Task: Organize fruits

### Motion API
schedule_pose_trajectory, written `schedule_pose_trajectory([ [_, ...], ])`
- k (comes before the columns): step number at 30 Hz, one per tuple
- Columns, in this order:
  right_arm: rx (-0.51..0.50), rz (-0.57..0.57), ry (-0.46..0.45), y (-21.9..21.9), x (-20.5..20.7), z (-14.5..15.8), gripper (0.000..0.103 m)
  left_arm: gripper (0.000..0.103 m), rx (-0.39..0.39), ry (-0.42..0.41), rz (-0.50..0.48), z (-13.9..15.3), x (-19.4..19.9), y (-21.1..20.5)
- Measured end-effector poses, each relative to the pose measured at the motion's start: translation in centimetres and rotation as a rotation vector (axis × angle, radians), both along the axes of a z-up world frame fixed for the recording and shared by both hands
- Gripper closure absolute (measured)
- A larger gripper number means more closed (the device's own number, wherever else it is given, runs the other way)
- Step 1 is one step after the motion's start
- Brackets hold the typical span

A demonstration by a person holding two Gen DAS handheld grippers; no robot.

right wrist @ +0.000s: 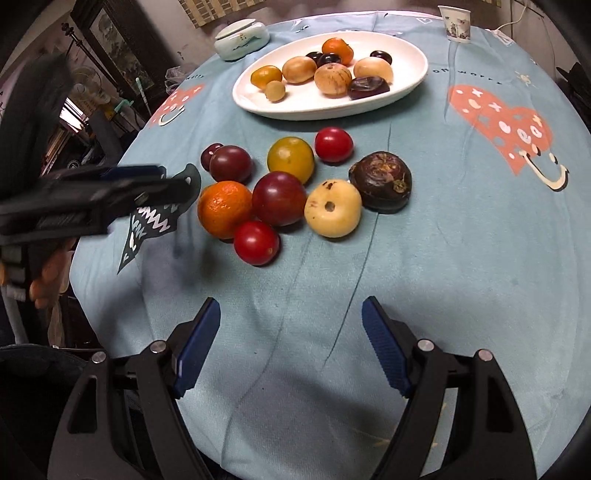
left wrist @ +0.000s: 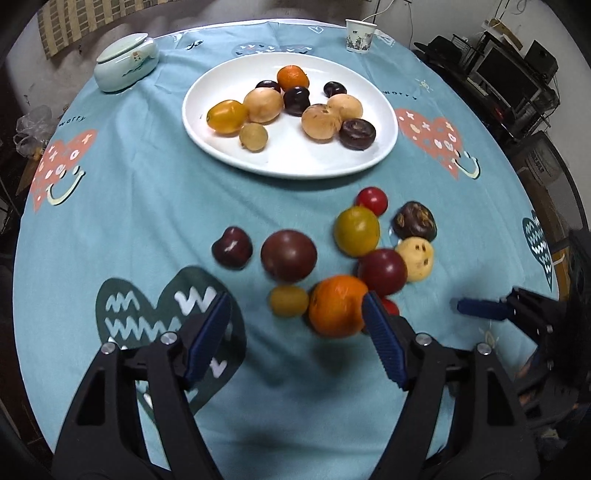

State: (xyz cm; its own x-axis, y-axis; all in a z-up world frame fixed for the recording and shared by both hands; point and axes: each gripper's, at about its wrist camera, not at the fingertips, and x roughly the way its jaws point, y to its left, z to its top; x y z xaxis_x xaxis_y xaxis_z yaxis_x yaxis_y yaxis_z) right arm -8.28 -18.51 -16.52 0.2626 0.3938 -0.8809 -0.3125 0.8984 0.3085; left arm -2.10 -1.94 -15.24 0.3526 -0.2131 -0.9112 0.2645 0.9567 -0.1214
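Observation:
A white plate [left wrist: 288,162] at the table's far side holds several fruits; it also shows in the right wrist view [right wrist: 332,105]. Loose fruits lie in a cluster on the cloth in front of it: an orange [left wrist: 338,306] [right wrist: 224,208], dark red plums [left wrist: 289,255] [right wrist: 279,198], a yellow tomato [left wrist: 357,231] [right wrist: 290,158], red cherry tomatoes [right wrist: 256,242], a pale round fruit [right wrist: 332,207] and a dark water chestnut [right wrist: 380,181]. My left gripper [left wrist: 297,310] is open and empty, its right finger close to the orange. My right gripper [right wrist: 291,317] is open and empty, nearer than the cluster.
A pale lidded ceramic jar [left wrist: 125,66] stands at the far left and a paper cup [left wrist: 360,36] at the far right. The round table has a blue patterned cloth [left wrist: 147,206]. Dark furniture and electronics [left wrist: 517,74] stand beyond the right edge.

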Motion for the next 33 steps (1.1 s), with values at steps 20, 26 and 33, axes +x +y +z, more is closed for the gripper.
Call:
schedule_pose_trajectory([
  [20,0.029,0.083,0.005,1.9,0.8,0.5,0.023,0.028,-0.002,0.026,-0.051,0.0,-4.1,3.2],
  [26,0.019,0.036,0.024,1.0,0.8,0.0,0.023,0.028,-0.013,-0.004,-0.185,0.9,-3.7,-0.7],
  [33,0.023,-0.049,0.029,-1.7,-0.3,-0.1,0.024,0.053,0.078,0.077,-0.315,-2.2,-2.3,-7.0],
])
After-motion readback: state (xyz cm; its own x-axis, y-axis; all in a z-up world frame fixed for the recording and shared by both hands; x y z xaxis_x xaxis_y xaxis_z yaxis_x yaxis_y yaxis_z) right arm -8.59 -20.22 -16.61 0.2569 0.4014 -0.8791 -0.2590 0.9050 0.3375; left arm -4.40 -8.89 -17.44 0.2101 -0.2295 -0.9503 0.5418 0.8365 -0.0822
